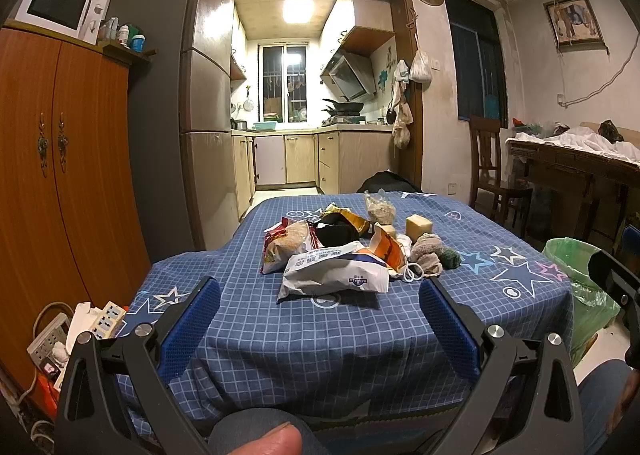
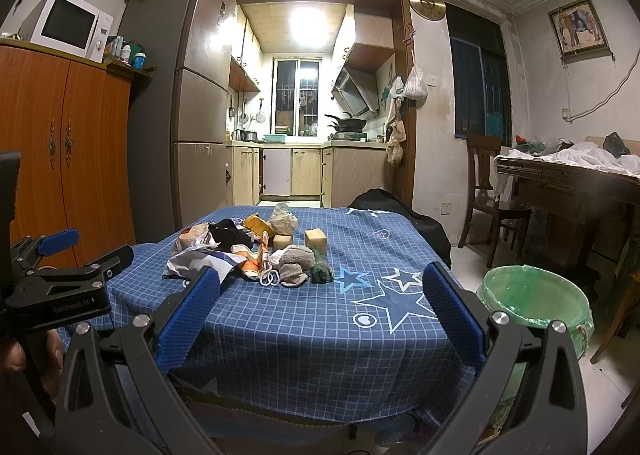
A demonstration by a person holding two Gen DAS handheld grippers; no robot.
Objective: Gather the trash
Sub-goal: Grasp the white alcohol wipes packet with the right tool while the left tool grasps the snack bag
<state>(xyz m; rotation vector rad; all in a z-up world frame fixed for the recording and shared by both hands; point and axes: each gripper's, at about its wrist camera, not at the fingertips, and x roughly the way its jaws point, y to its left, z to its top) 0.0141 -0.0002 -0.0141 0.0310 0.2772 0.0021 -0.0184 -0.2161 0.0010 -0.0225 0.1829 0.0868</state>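
Both grippers hang in front of the near edge of the table, well apart from the trash, which I judge is a starting position before any reach. The left gripper has its two blue ribbed fingers spread wide with nothing between them. The right gripper is the same: fingers apart and empty. The wide opening suits bulky, soft things.

The table carries a blue checked cloth with printed stars; it looks thin and soft and hangs over the edge, so a pull on it may drag the pile.

The trash lies together in the middle of the table, probably gathered there to be picked piece by piece. Nearest is a white crumpled bag, thin and wrinkled, likely light and easy to pinch. Behind it are a red snack packet, an orange wrapper, a grey fuzzy cloth and a dark green scrubber. Farther back stand two pale blocks with sharp edges and a clear bag of grains.

The bin stands on the floor to the right of the table, round and lined with thin green plastic, near enough for the right gripper to drop things in.
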